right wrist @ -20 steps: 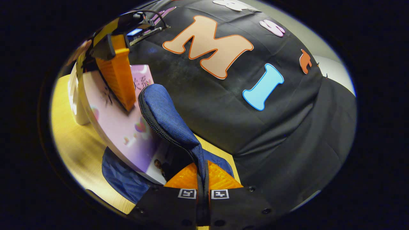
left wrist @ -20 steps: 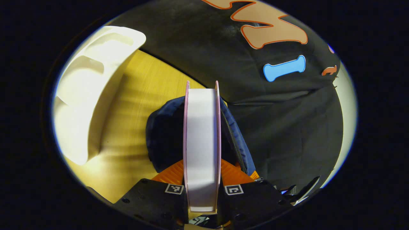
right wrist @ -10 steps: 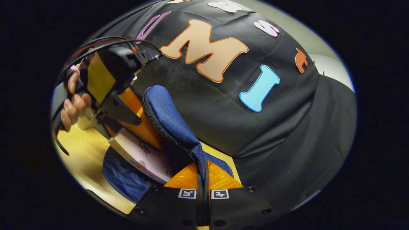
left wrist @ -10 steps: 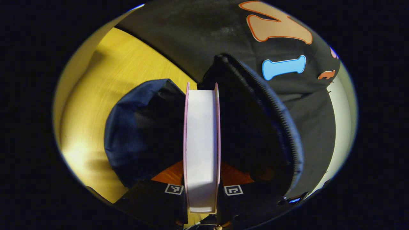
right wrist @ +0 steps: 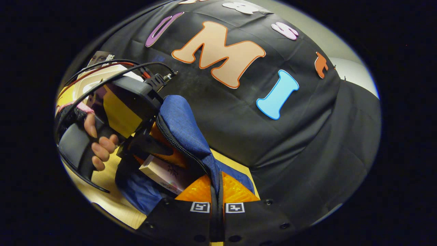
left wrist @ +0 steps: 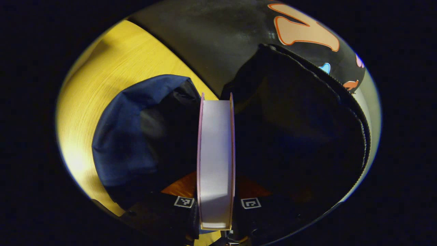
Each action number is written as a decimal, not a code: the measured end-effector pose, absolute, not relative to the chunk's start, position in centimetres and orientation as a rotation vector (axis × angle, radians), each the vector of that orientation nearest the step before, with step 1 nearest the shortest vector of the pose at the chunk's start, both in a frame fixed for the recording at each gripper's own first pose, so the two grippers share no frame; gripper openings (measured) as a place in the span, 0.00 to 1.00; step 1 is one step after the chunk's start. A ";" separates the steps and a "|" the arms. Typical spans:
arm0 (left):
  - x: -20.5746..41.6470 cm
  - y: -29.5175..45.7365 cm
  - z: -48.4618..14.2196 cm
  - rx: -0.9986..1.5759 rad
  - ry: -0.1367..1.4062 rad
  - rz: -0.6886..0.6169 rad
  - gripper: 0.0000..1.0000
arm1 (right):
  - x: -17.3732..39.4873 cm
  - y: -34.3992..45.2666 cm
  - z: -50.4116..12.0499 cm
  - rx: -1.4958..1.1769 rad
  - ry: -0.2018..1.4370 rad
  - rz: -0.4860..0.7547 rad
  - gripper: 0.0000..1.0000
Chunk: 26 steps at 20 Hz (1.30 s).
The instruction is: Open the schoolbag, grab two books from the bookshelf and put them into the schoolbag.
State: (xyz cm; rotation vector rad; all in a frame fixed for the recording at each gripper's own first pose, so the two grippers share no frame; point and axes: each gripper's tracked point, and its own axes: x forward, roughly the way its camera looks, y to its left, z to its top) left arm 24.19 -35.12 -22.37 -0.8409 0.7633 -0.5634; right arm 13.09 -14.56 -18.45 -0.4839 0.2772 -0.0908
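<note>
My left gripper [left wrist: 215, 179] is shut on a thick pink-covered book [left wrist: 215, 150], seen page-edge on, with its far end down inside the open blue schoolbag [left wrist: 123, 136]. The bag's dark interior surrounds the book. My right gripper [right wrist: 216, 187] is shut on the zippered edge of the bag's flap [right wrist: 181, 126] and holds it upright. In the right gripper view the left gripper [right wrist: 155, 152] and the hand [right wrist: 99, 145] holding it lean over the bag's mouth, with the book [right wrist: 164, 172] partly inside.
The bag lies on a yellow wooden table [left wrist: 112, 65] against the black cloth wall [right wrist: 273, 147]. Behind the left gripper, the white bookshelf [right wrist: 92, 77] carries another book [right wrist: 99, 57]. Cables [right wrist: 112, 63] trail from the left gripper.
The left gripper has lowered the book further into the bag, whose opening now looms larger around it. The right gripper keeps the flap raised in the same place.
</note>
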 end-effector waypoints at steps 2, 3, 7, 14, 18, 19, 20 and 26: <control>24.3 -34.2 -23.5 -0.804 0.778 -0.508 0.44 | 13.3 -14.5 -18.7 -0.482 0.282 -0.093 0.03; 24.3 -33.7 -23.6 -0.781 0.783 -0.496 0.56 | 13.2 -14.4 -18.8 -0.486 0.284 -0.091 0.03; 23.6 -30.8 -23.6 -0.648 0.785 -0.430 0.82 | 13.1 -14.3 -19.2 -0.493 0.294 -0.083 0.05; 20.6 -26.6 -20.5 -0.475 0.762 -0.403 0.95 | 13.0 -14.3 -19.5 -0.488 0.309 -0.075 0.05; 16.2 -24.2 -18.7 -0.380 0.803 -0.423 0.95 | 12.8 -14.2 -19.7 -0.498 0.310 -0.065 0.03; 15.1 -23.5 -18.3 -0.345 0.823 -0.431 0.95 | 12.8 -14.2 -19.8 -0.500 0.309 -0.061 0.03; 14.1 -22.7 -17.8 -0.307 0.837 -0.431 0.95 | 12.7 -14.1 -19.9 -0.503 0.309 -0.057 0.05; 9.6 -19.1 -12.6 -0.250 0.867 -0.458 0.94 | 12.5 -13.8 -20.2 -0.521 0.312 -0.043 0.05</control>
